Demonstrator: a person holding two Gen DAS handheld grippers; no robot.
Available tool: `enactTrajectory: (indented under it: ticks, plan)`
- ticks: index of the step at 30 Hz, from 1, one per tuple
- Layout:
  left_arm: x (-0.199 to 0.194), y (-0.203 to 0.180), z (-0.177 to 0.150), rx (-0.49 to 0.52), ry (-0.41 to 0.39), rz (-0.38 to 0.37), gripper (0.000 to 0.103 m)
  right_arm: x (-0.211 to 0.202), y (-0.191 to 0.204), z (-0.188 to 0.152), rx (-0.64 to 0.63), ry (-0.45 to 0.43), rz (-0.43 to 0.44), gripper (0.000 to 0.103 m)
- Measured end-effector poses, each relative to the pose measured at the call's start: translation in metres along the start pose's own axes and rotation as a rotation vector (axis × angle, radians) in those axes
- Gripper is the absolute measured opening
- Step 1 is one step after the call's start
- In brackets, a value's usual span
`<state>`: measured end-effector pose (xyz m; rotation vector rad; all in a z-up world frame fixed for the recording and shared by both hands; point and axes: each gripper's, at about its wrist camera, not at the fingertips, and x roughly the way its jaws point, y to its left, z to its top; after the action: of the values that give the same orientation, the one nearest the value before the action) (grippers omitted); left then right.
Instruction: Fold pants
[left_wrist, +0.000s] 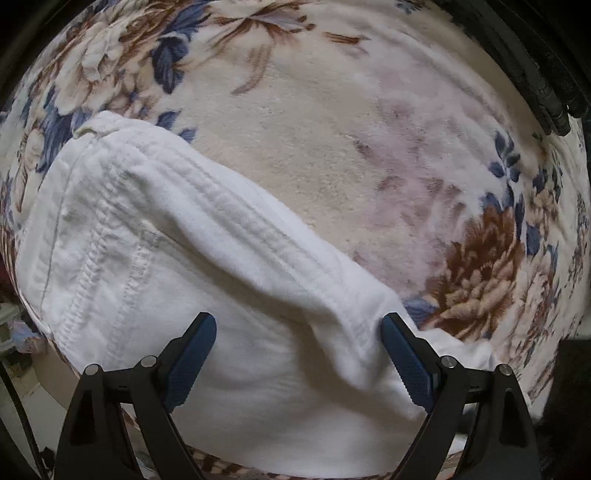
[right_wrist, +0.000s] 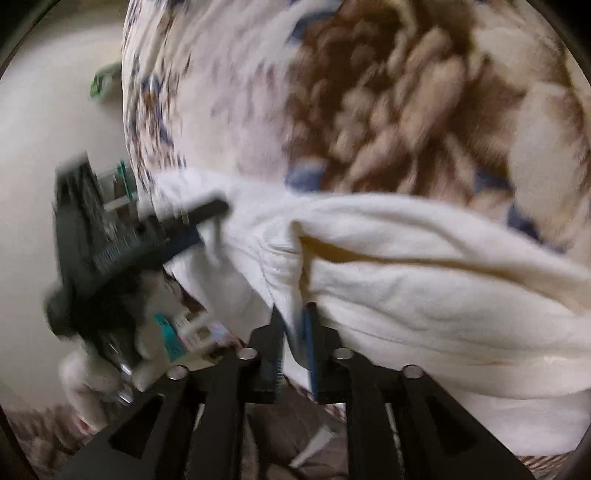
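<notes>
The white pants (left_wrist: 177, 266) lie bunched on a floral blanket (left_wrist: 332, 147), thick seams running toward 10 o'clock. The left gripper (left_wrist: 299, 325) stands wide apart over the cloth. The right gripper (right_wrist: 293, 325) is clamped on a fold of the pants.

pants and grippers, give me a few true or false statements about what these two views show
1. The pants are white. True.
2. The left gripper is clamped shut. False: its jaws stand wide apart over the pants.
3. The right gripper pinches the pants' fabric. True.
4. The blanket is plain grey. False: it is cream with brown and blue flowers.
5. The pants hang in the air, clear of the blanket. False: they lie on it.
</notes>
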<state>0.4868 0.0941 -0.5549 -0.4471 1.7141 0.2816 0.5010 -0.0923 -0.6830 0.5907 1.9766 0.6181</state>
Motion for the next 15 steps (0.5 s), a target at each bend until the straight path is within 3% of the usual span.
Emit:
enactTrajectory:
  ticks: [1, 4, 6, 11, 13, 15]
  plan:
    - [0.001, 0.001, -0.001, 0.0, -0.004, 0.001, 0.091, -0.006, -0.002, 0.007, 0.013, -0.027, 0.018, 0.033]
    - [0.0, 0.009, -0.001, 0.006, -0.003, -0.003, 0.091, -0.019, -0.007, 0.025, 0.018, -0.072, 0.023, 0.053]
    - [0.004, 0.009, -0.001, 0.004, -0.007, -0.003, 0.091, -0.017, -0.009, 0.038, 0.018, -0.055, 0.022, 0.053]
    - [-0.009, 0.023, 0.004, -0.011, -0.017, -0.026, 0.091, 0.027, -0.006, 0.05, 0.002, 0.145, 0.086, 0.053]
    - [-0.029, 0.038, -0.003, 0.001, -0.088, 0.001, 0.091, 0.043, -0.005, 0.055, 0.025, 0.151, 0.105, 0.053]
    - [-0.043, 0.046, -0.014, 0.034, -0.173, 0.075, 0.091, 0.056, -0.01, 0.065, 0.052, 0.141, 0.123, 0.053]
